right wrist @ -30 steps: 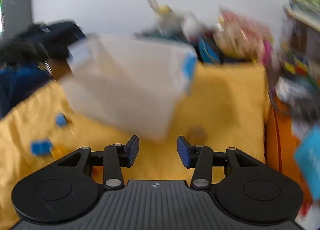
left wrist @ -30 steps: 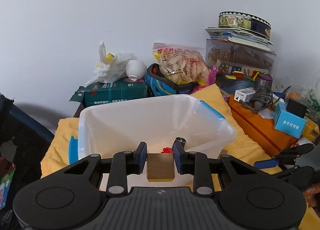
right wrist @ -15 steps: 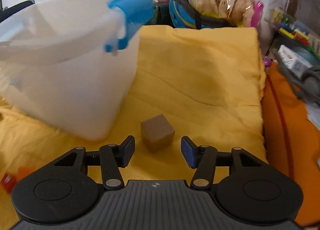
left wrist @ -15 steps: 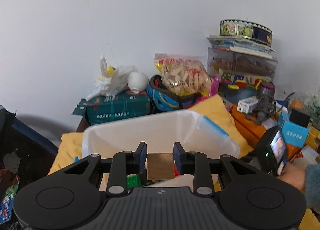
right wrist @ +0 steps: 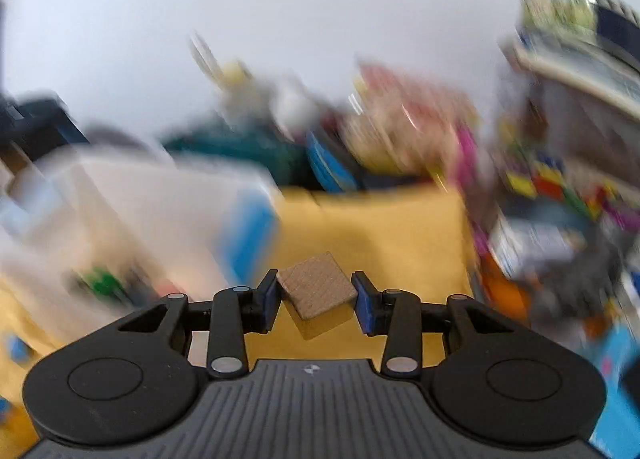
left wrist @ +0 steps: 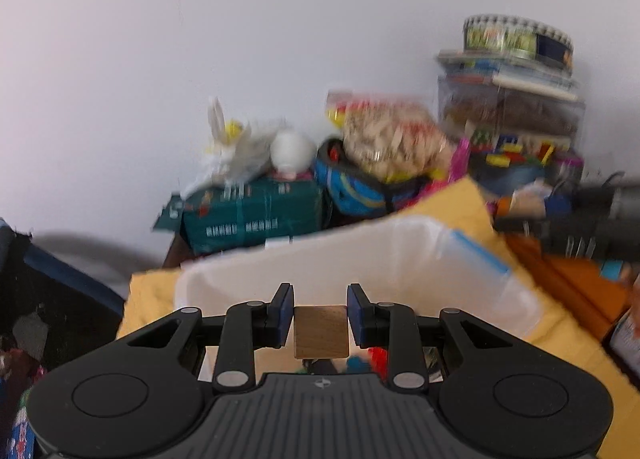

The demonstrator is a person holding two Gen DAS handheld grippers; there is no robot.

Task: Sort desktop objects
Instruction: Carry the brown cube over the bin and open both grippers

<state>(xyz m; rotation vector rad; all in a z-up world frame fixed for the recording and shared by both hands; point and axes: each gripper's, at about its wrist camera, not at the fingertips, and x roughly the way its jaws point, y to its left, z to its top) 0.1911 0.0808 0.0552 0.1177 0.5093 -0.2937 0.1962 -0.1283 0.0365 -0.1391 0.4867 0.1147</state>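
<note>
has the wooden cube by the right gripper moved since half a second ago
Yes. The wooden cube was resting on the yellow cloth ahead of the open right gripper; now it sits clamped between the fingers, lifted.

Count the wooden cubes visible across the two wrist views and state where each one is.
2. One wooden cube sits between the left gripper jaws above the plastic bin; another sits skewed between the right gripper jaws. Others may be hidden.

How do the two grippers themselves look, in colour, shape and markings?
The left gripper and right gripper look alike: black linkage arms with silver pivot pins, blue pads on the fingertips, two round black discs, and a ribbed dark grey body with a small white logo. No cables or sleeves are visible.
</note>
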